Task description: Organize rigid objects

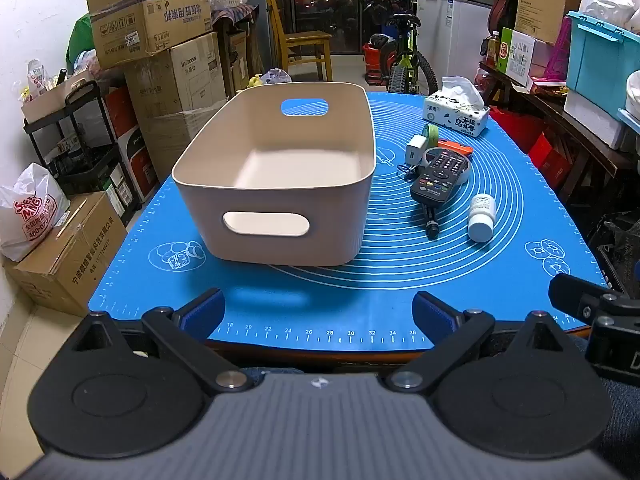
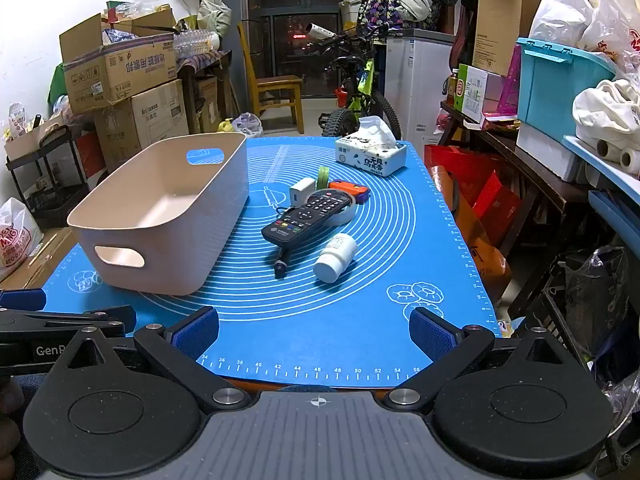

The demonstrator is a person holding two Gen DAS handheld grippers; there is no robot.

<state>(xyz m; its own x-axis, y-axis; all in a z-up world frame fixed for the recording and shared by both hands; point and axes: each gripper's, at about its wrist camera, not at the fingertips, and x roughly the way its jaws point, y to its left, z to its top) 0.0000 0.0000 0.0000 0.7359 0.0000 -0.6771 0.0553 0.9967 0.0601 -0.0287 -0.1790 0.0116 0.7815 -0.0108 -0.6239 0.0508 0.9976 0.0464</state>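
Note:
An empty beige storage bin (image 1: 276, 200) (image 2: 168, 236) with cut-out handles stands on the blue mat's left half. To its right lie a black remote (image 1: 438, 176) (image 2: 308, 216), a white pill bottle (image 1: 481, 218) (image 2: 335, 258), a white charger (image 1: 416, 150) (image 2: 301, 191), a green tape roll (image 1: 431, 133) (image 2: 323, 174), an orange item (image 1: 456, 146) (image 2: 349, 188) and a small black pen-like piece (image 1: 431, 222) (image 2: 281, 264). My left gripper (image 1: 320, 312) hangs open at the near edge, in front of the bin. My right gripper (image 2: 314, 330) is open too, nothing between its fingers.
A tissue box (image 1: 456, 114) (image 2: 370, 156) sits at the mat's far right corner. The blue mat (image 1: 400, 292) (image 2: 360, 320) covers the table. Cardboard boxes (image 1: 152, 20) stack on the left; a bicycle (image 1: 404, 56), a chair (image 1: 300, 40) and loaded shelves (image 2: 560, 92) stand beyond.

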